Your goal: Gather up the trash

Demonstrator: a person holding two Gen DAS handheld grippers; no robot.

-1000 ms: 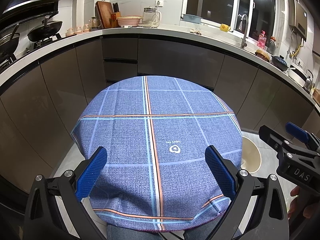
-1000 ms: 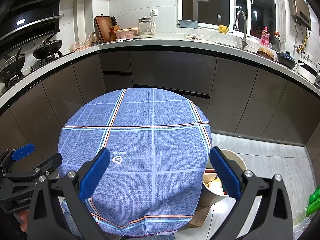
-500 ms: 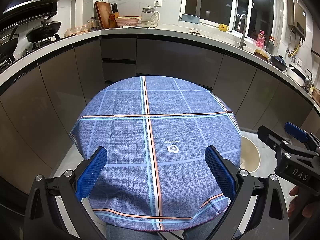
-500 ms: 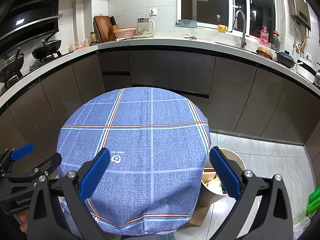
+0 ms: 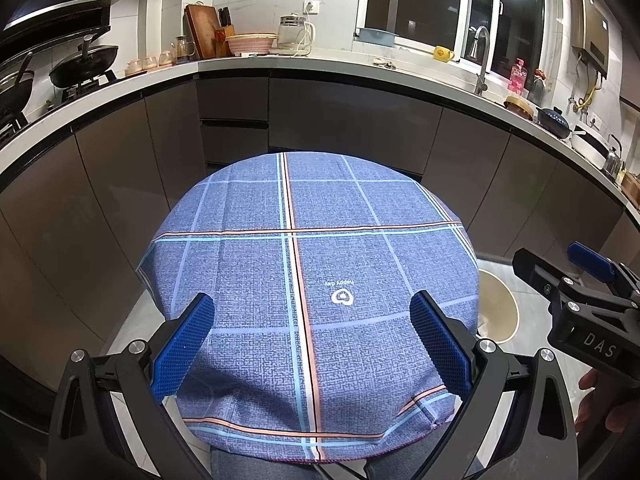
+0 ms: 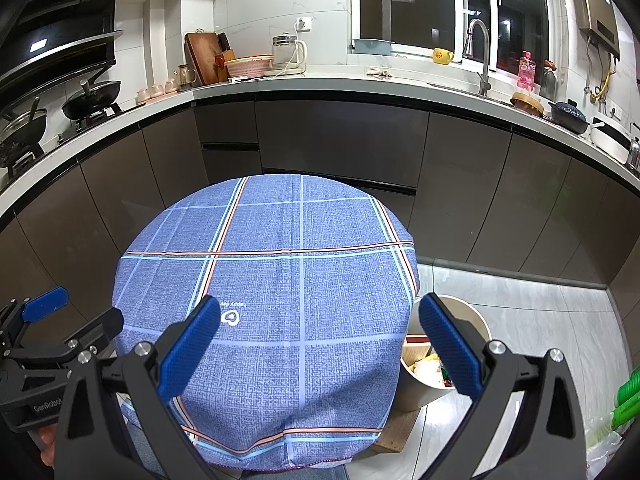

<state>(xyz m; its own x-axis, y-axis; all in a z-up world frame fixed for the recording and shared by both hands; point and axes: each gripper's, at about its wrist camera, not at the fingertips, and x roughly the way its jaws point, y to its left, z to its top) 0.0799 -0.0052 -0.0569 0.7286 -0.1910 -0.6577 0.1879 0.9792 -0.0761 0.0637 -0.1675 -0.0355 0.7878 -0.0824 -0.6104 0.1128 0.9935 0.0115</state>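
Note:
A round table under a blue checked cloth [image 5: 312, 264] fills the middle of both views [image 6: 280, 280]; nothing lies on it. A beige trash bin [image 6: 460, 320] stands on the floor at the table's right edge, holding scraps of trash; its rim also shows in the left wrist view [image 5: 496, 304]. My left gripper [image 5: 312, 344] is open and empty over the near part of the table. My right gripper [image 6: 320, 348] is open and empty over the table's near right edge, beside the bin. Each gripper shows at the other's side [image 5: 580, 300] [image 6: 52, 340].
A curved kitchen counter [image 5: 320, 68] with dark cabinets runs behind the table, carrying pans, a kettle, a cutting board and a sink tap [image 6: 480, 52]. A wooden board [image 6: 396, 428] lies under the bin. Green items [image 6: 628, 396] sit at the far right on the tiled floor.
Both views have shifted very slightly; the grippers stay open and empty and nothing on the table has changed.

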